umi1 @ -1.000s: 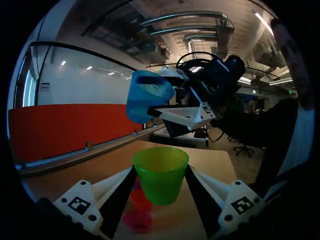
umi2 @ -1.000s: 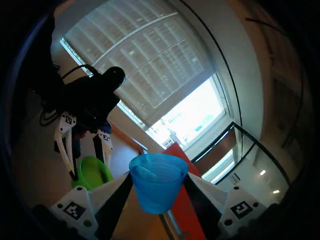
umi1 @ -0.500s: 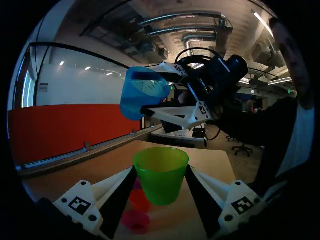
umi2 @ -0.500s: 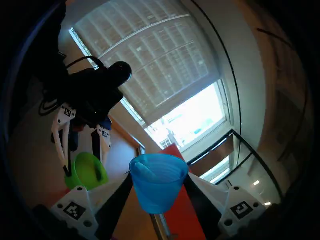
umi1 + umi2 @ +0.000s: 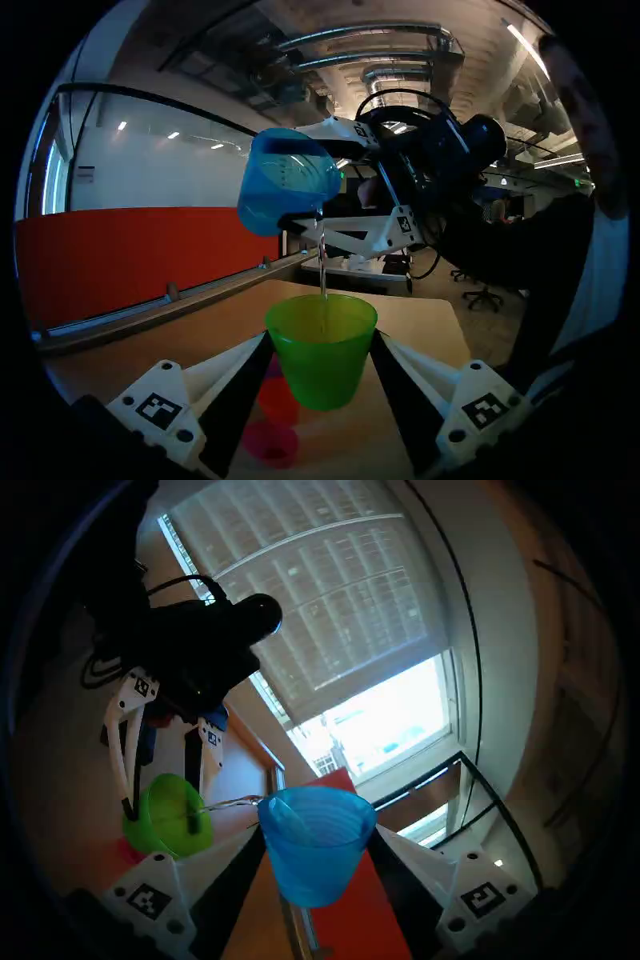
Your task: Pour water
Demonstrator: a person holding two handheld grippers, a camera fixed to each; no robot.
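Observation:
A green cup (image 5: 322, 349) sits upright between the fingers of my left gripper (image 5: 320, 368), which is shut on it above the wooden table (image 5: 200, 336). Above it in the left gripper view, my right gripper (image 5: 300, 196) holds a blue cup (image 5: 284, 180) tipped toward the green one. A thin stream of water (image 5: 322, 264) falls from the blue rim into the green cup. In the right gripper view, the blue cup (image 5: 314, 844) is clamped between my right gripper (image 5: 316, 856), the green cup (image 5: 168, 814) and left gripper (image 5: 160, 800) beyond it.
Small red and pink cups (image 5: 276, 416) stand on the table under my left gripper. A red partition (image 5: 136, 256) runs along the table's far side. A person's dark sleeve (image 5: 520, 256) is at the right. A bright window (image 5: 376, 720) lies behind the blue cup.
The blue cup has tilted further over the green cup, and a stream of water has begun to fall into it. The left gripper with the green cup has stayed put.

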